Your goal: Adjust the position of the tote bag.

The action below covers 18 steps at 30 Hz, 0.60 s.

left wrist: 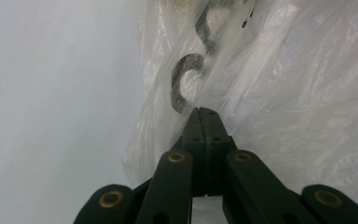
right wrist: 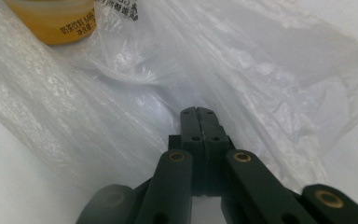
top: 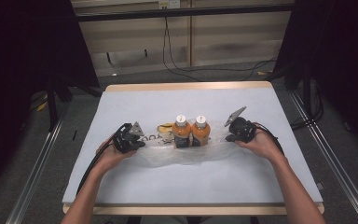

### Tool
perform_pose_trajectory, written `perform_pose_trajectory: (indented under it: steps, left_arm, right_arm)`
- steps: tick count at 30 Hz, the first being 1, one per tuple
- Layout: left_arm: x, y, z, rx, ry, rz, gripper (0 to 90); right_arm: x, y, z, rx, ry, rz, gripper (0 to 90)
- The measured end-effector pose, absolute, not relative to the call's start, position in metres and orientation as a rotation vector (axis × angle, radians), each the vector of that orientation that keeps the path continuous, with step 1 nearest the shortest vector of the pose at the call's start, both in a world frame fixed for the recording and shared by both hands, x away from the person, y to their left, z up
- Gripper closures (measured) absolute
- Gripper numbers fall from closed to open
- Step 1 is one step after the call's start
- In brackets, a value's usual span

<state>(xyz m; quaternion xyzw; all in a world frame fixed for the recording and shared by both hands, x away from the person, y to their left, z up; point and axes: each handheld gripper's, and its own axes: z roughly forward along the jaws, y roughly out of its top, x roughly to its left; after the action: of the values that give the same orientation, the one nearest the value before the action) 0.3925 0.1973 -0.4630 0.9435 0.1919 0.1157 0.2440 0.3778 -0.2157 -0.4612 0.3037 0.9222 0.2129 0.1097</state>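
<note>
Two orange bottles (top: 191,132) are standing upright and touching, side by side, near the middle of the table (top: 135,100), sitting on or inside a clear plastic bag (top: 186,156) that is lying spread out flat around them. The left gripper (top: 139,141) is pinching the bag's left edge, its jaws pressed together on the film beside the dark printed lettering (left wrist: 186,79); the right gripper (top: 230,135) is doing the same at the bag's right edge, jaws together on a fold of film, with one bottle's base (right wrist: 51,21) showing just beyond. Judging by this, the bagging looks about half done: the bottles are already placed and both sides of the bag are gripped, but the film is lying low and slack, so the lifting or gathering of its sides around the bottles is not yet done. Whether the bottles are fully within the bag's mouth I cannot tell. Something yellow (top: 165,125) is lying just left of the bottles, too small to identify. Counting: two bottles, one bag, two grippers, one yellow item
</note>
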Motion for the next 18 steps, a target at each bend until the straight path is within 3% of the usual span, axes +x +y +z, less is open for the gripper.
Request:
perform_pose_trajectory:
  steps: [18]
  left_arm:
    - [0.392, 0.216, -0.464, 2.544, 0.574, 0.307, 90.0]
  right_arm:
    - [0.368, -0.239, -0.46, 0.928, 2.702, 0.608, 90.0]
